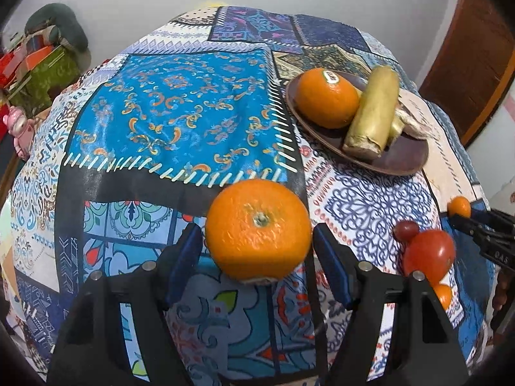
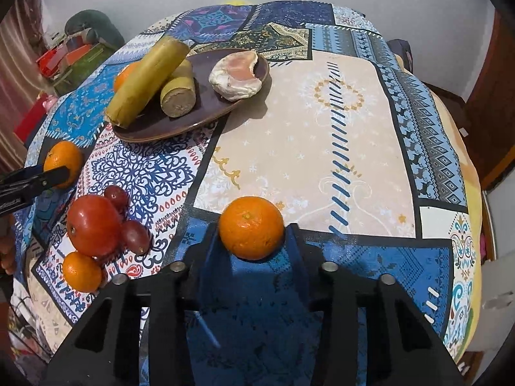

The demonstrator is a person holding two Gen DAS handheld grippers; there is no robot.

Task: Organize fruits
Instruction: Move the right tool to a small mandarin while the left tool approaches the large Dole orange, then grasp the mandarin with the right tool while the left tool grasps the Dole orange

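Note:
In the left wrist view my left gripper [image 1: 257, 251] has its fingers on both sides of a big orange [image 1: 257, 228] on the cloth; small gaps show between pads and fruit. In the right wrist view my right gripper [image 2: 252, 241] is shut on a small orange [image 2: 251, 227]. A brown plate [image 1: 399, 157] holds a stickered orange [image 1: 325, 98], two yellow-green stalk pieces [image 1: 373, 109] and a peeled pale fruit [image 2: 236, 75]. A red tomato [image 2: 93, 225], two grapes [image 2: 135, 236] and a small orange [image 2: 82, 271] lie in a cluster between the grippers.
A patterned blue tablecloth [image 2: 322, 128] covers the table. Its edges fall away left and right. Boxes and clutter [image 1: 38, 64] stand beyond the far left edge. A wooden door [image 1: 473, 74] stands at the right. The left gripper's tip [image 2: 38, 177] shows beside its orange [image 2: 62, 162].

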